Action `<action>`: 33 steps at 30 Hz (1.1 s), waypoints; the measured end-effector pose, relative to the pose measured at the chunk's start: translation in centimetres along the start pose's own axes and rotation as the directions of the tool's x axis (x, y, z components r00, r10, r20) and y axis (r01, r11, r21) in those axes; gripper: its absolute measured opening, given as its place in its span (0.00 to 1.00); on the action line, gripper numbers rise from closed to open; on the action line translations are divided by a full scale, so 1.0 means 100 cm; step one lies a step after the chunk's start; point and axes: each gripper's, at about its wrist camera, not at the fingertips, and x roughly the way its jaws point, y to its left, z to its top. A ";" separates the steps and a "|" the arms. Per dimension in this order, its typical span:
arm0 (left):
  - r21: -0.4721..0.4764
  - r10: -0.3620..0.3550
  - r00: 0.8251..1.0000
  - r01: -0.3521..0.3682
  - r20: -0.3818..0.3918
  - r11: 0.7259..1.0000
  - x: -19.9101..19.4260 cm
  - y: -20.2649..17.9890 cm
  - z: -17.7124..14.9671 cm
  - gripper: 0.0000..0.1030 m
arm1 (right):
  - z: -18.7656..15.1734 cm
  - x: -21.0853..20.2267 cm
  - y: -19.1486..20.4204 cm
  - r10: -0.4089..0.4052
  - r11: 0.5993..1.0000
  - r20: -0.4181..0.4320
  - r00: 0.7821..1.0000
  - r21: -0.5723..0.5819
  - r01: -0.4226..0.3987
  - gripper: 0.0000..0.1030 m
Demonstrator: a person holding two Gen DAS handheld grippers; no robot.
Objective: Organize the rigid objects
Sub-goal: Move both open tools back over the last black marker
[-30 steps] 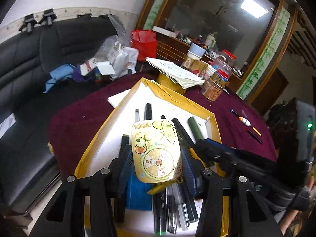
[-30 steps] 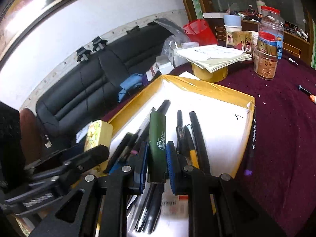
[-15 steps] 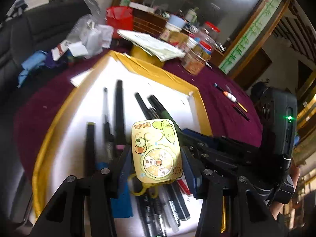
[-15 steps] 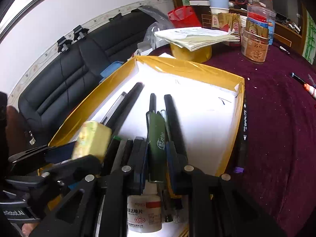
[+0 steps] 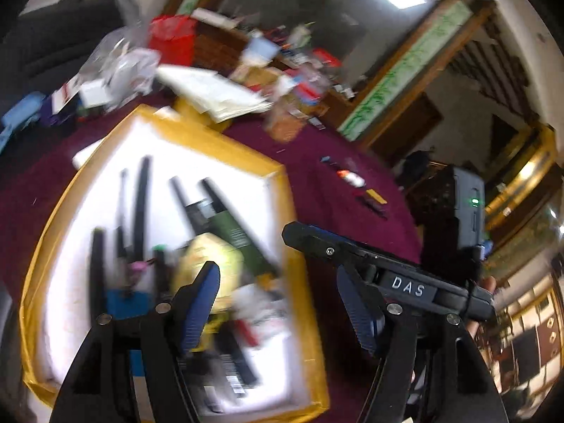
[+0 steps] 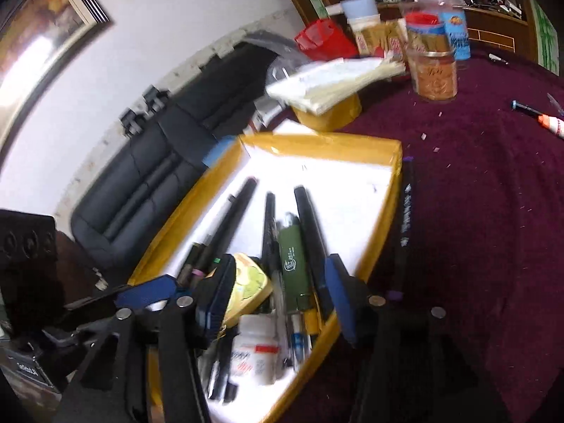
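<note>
Black jaws, ribbed blue pads [image 5: 197, 306]

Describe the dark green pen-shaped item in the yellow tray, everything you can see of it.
The dark green pen is a thick, matte cylinder, plastic by the look, with a pale round logo and print on its barrel and a darker band near its lower end. It lies flat in the yellow-rimmed tray on the white liner, lengthwise among black pens, with a black pen close along each side. The right tool stands open above its near end, its jaws just opened, not gripping it. The left view is blurred.
</note>
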 end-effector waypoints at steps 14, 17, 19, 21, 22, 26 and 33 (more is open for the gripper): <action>0.069 -0.074 0.992 0.081 -0.101 0.994 0.050 -0.089 0.019 0.70 | 0.031 -0.116 -0.111 -0.072 0.993 0.146 0.987 0.102 0.057 0.60; 0.036 -0.032 0.986 0.039 -0.162 0.999 0.075 -0.092 0.019 0.70 | 0.026 -0.112 -0.149 -0.088 0.986 0.109 0.990 0.152 0.071 0.60; 0.027 0.016 0.976 -0.011 -0.216 1.000 0.097 -0.094 0.020 0.70 | 0.014 -0.100 -0.168 -0.088 0.983 0.082 0.993 0.170 0.074 0.60; 0.001 0.043 0.960 -0.044 -0.277 0.999 0.119 -0.089 0.022 0.70 | 0.003 -0.089 -0.180 -0.057 0.982 0.075 0.996 0.186 0.042 0.60; -0.009 0.049 0.953 -0.054 -0.300 0.998 0.128 -0.087 0.023 0.70 | -0.001 -0.085 -0.186 -0.041 0.980 0.076 0.996 0.196 0.025 0.60; -0.045 0.099 0.919 -0.125 -0.381 0.991 0.166 -0.077 0.035 0.70 | -0.004 -0.080 -0.189 -0.051 0.982 0.080 0.995 0.188 0.035 0.59; 0.125 0.366 0.808 -0.350 -0.462 0.929 0.219 -0.082 0.039 0.70 | -0.011 -0.086 -0.188 -0.018 0.978 0.099 0.995 0.208 -0.003 0.59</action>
